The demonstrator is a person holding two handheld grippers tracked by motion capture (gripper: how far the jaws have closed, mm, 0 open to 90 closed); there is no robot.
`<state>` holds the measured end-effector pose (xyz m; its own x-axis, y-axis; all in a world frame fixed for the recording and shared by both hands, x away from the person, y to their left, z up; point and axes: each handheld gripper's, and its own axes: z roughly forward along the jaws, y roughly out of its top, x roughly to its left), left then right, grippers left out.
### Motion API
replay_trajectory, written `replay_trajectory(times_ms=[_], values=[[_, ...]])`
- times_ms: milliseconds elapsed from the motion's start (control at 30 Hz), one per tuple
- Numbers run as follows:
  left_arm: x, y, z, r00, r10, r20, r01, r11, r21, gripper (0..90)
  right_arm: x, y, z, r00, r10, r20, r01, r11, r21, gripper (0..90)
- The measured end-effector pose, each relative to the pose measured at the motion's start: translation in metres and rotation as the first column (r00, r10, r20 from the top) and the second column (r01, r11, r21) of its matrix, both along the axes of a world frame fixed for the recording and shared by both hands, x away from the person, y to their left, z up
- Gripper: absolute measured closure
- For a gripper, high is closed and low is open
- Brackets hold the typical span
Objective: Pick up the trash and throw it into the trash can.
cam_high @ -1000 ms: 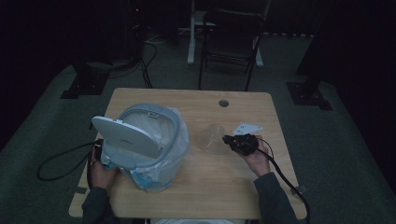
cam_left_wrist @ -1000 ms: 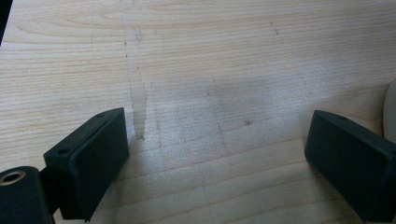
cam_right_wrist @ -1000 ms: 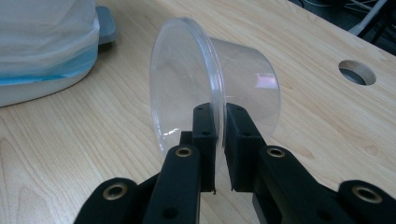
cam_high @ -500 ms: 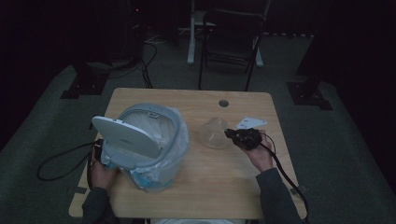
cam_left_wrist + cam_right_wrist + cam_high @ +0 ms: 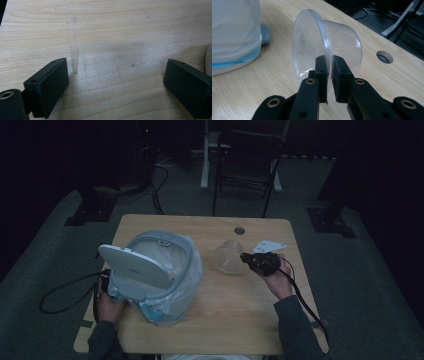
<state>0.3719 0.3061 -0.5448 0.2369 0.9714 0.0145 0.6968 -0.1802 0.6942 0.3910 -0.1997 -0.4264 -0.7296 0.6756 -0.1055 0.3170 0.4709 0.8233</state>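
Jaws of the right gripper pinched nearly together on the rim of a clear plastic cup, one pad inside the wall and one outside, as seen in the right gripper view. Cup held on its side, mouth turned toward the camera on that gripper, base pointing away toward the round cable hole in the wooden table. Whether lifted clear of the tabletop or just brushing it, impossible to tell. Seen from the high view, gripper held by the right hand near the table's right-hand middle, cable trailing back along the forearm. Just behind it, a small white card lying flat on the wood.

Jaws of the left gripper spread wide apart in the left gripper view, nothing between them, only bare wood grain of the table beneath. A pale curved edge just beside the right-hand pad, too little of it showing to name. From above, left hand low at the table's left edge, tucked against the base of a white trash bin.

Bin lined with a translucent plastic bag showing blue near the bottom, its white lid swung up and open. Bin near the cup but apart from it, to the cup's left across a stretch of bare table. Beyond the table, a dark folding chair on the carpeted floor.
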Motion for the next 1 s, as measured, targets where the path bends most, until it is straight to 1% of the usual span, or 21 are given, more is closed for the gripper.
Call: replay_trajectory(times_ms=[267,633,1000], values=[[0.000,0.000,0.000,1.0000,0.000,0.000,0.000,1.0000,0.000,6.9,0.004,0.003,0.009,0.9999,0.006,0.015,-0.006,1.000,-0.001,83.1],[0.000,0.000,0.000,1.0000,0.000,0.000,0.000,1.0000,0.000,6.9,0.007,0.005,0.016,0.9997,0.003,0.025,-0.003,1.000,0.005,83.1],[0.000,0.000,0.000,1.0000,0.001,0.000,-0.001,1.0000,0.000,6.9,0.010,0.007,0.027,0.9992,0.002,0.039,-0.002,1.000,-0.005,83.1]])
